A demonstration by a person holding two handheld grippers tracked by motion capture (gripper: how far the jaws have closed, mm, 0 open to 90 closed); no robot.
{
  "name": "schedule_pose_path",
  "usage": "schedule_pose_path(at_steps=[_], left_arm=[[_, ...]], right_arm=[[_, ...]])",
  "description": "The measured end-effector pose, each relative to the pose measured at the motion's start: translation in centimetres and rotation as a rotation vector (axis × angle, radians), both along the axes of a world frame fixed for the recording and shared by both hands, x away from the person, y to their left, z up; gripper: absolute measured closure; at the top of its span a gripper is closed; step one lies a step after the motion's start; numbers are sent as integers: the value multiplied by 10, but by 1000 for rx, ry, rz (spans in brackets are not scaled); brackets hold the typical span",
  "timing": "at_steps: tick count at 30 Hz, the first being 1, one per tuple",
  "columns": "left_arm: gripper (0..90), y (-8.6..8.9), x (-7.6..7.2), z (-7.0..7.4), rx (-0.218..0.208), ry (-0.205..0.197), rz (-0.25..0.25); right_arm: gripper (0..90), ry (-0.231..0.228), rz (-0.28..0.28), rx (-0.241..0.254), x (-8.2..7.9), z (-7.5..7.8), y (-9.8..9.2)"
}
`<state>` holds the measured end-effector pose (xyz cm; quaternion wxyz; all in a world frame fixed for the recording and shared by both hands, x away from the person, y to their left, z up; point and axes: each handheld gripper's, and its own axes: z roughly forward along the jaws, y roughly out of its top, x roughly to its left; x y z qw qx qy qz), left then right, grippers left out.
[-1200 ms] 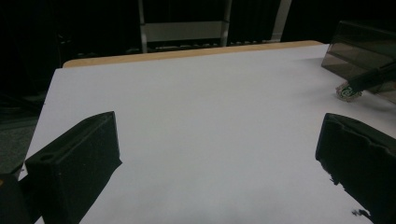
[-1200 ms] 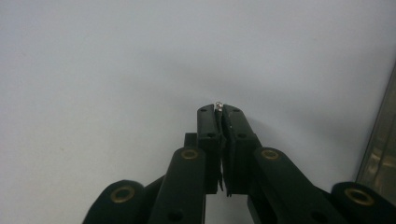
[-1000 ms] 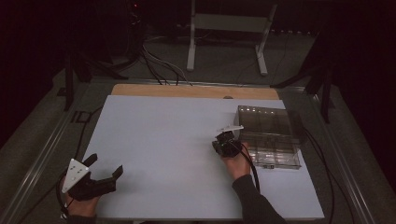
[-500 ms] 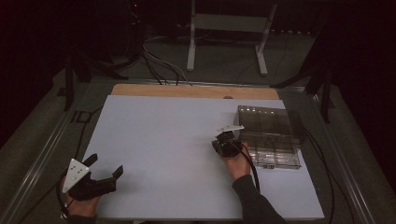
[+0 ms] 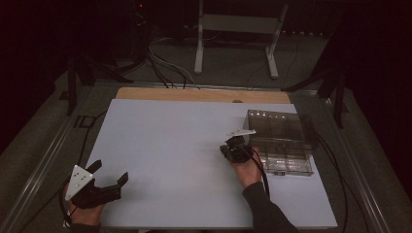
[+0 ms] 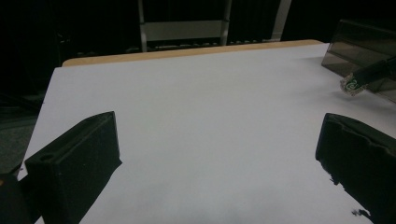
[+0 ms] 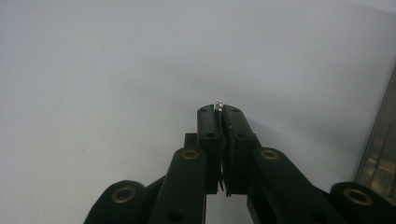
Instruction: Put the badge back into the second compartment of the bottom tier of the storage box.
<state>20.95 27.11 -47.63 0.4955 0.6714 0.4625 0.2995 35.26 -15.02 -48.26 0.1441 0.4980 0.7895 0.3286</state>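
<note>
a white table top (image 5: 165, 145) takes up the middle of the high view, with a strip of bare wood along its far edge; at centre right sits a clear compartment box (image 5: 286, 145), its lid apparently shut, though the glare makes that hard to confirm; at lower left the left gripper (image 5: 108, 175) rests low over the table with its jaws spread wide and nothing between them, which the left gripper view confirms; just left of the box the right gripper (image 5: 232, 145) has its jaws pressed together on a tiny metal part (image 7: 217, 104), a glinting speck poking out at the tips in the centre of the right gripper view; what the part is cannot be told; judging from this, the pinch should stay firm and the hand move slowly and level, since so small a piece could slip free and be lost on the white surface; the box probably needs opening first.
</note>
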Motion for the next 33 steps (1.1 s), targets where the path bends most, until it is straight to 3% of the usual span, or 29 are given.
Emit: schedule_pose_path(at_steps=[15,23,33], left_arm=[[6,0,0,0,-2,-1,0],[6,0,0,0,-3,-3,3],[6,0,0,0,-3,-2,2]], right_arm=[[881,-25,20,37,-6,19,1],[882,-33,16,78,-10,28,-8],[882,-51,4,83,-17,37,-24]])
